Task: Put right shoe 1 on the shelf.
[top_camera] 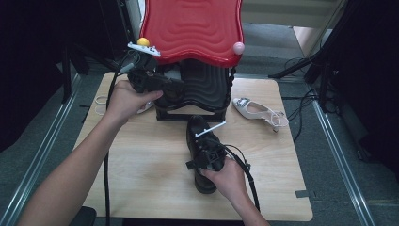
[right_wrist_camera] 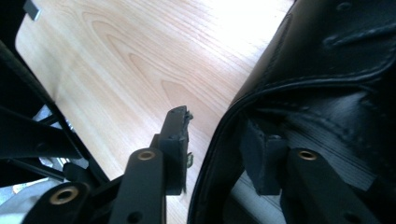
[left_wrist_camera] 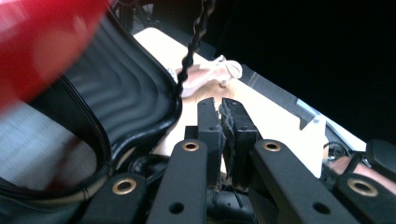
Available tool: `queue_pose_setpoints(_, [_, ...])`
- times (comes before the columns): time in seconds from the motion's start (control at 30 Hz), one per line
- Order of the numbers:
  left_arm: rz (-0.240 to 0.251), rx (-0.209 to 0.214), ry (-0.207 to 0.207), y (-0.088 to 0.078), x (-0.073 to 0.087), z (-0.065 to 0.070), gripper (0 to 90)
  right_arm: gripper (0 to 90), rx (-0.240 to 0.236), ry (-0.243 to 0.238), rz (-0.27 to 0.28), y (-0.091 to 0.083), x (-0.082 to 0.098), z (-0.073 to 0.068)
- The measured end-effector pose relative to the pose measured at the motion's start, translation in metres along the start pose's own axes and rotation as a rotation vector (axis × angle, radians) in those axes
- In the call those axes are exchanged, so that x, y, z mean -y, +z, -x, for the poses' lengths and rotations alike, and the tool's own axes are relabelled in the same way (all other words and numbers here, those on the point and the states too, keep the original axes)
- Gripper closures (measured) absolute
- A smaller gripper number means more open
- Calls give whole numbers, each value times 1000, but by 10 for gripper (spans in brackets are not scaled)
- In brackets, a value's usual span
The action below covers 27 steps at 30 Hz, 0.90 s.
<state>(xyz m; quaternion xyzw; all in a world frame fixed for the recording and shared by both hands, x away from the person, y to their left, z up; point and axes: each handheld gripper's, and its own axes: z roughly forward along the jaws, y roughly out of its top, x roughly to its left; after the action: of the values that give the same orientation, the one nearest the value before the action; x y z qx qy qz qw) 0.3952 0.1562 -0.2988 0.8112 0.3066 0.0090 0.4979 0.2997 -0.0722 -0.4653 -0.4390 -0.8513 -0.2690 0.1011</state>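
One blk shoe (top_camera: 201,155), R hand-held gripper (right_wrist_camera: 219,149) straddling rim

Black shoe (top_camera: 201,155) under right hand-held gripper (top_camera: 205,136)

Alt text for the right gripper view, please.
The right gripper straddles the side wall of a black leather shoe, one jaw outside it and one inside, on a light wooden table.
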Motion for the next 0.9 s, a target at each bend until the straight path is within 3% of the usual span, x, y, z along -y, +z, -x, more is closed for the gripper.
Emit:
queue_pose_setpoints(0.1, [7, 7, -5, -2, -9, 0, 875, 652, 46, 4, -6, 3, 0, -1])
queue_pose_setpoints(0.17, [3, 6, -6, -2, -16, 0, 875, 616, 75, 5, -49, 14, 0, -2])
queue_pose_setpoints(0.23, [-2, -9, 6, -4, -23, 2, 876, 627, 117, -3, -50, 19, 0, -5])
queue_pose_setpoints(0.37, [3, -26, 26, -8, -38, 3, 876, 638, 151, -14, -46, 21, 1, -7])
queue_pose_setpoints(0.67, [33, -95, 32, -14, -69, -5, 877, 728, 142, -2, -45, 17, 0, -4])
queue_pose_setpoints(0.8, [31, -116, 40, -12, -73, -9, 879, 783, 128, -17, -49, 13, 2, 0])
queue_pose_setpoints(0.9, [42, -157, 37, -13, -76, -16, 892, 827, 126, -21, -39, 6, 5, 3])
